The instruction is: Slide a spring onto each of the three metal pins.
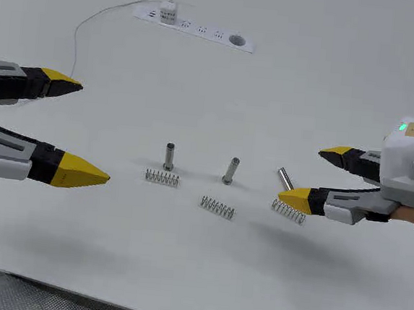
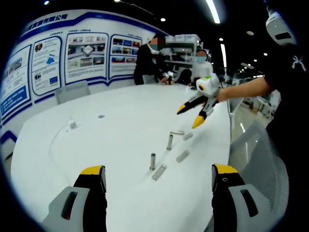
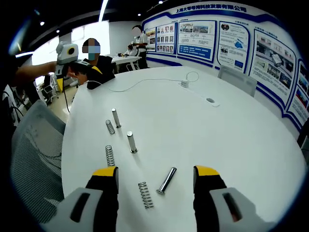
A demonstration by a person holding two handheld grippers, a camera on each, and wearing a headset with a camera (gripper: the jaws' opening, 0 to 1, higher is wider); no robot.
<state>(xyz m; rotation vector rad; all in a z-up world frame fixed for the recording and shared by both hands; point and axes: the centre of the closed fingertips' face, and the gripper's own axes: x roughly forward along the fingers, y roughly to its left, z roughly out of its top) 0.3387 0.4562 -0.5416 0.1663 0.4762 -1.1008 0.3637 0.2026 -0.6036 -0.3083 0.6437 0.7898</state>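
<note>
While both tools hang over the white table (image 1: 330, 79), neither holds anything. The left gripper (image 1: 95, 132) is released, with its jaws spread wide at the left of the head view. The right gripper (image 1: 299, 175) is also released, jaws apart, at the right.

Task parts, head view, L to R:
- Left pin (image 1: 169, 156): upright on its base. The left spring (image 1: 162, 178) lies flat just in front of it.
- Middle pin (image 1: 231, 170): standing on its base. The middle spring (image 1: 217, 207) lies flat near it, on the person's side.
- Right pin (image 1: 285, 179): lying on its side. The right spring (image 1: 288, 211) lies flat just beside it.

All three springs lie loose on the table, each by its pin.

R gripper position: the near yellow tip sits just beside the right pin and right spring. Contact w/ either cannot be told. In the right gripper view, the lying pin shows ahead btwn the two jaws, w/ its spring to the left.

Other items: a power strip (image 1: 196, 27) w/ a cable lies at the far side of the table, well apart from the parts.
</note>
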